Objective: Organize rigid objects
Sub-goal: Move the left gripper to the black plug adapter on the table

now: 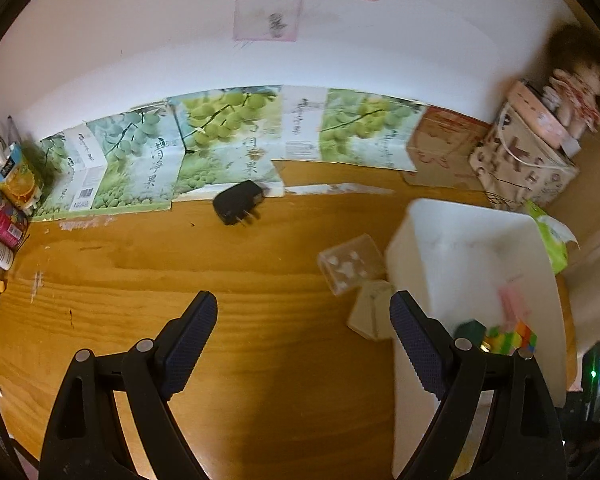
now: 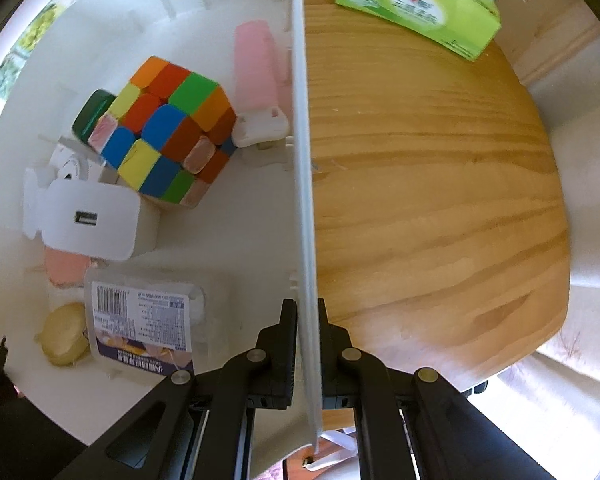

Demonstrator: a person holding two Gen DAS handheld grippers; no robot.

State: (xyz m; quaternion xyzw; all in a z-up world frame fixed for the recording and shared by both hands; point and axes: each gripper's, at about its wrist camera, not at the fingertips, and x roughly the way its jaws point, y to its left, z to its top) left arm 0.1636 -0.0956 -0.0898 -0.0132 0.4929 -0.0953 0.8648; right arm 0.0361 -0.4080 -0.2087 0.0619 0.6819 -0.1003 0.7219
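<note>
Clamped on the white bin's rim (image 2: 306, 200), the right gripper (image 2: 303, 320) grips it; left gripper (image 1: 303, 308) gapes, empty, above bare tabletop (image 1: 140, 280).

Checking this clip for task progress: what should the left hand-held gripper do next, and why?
Probably move the open left hand-held gripper forward onto the small clear box beside the white bin and close on it. It still lies on the table, while the right hand-held gripper is clamped on the bin's wall.
</note>
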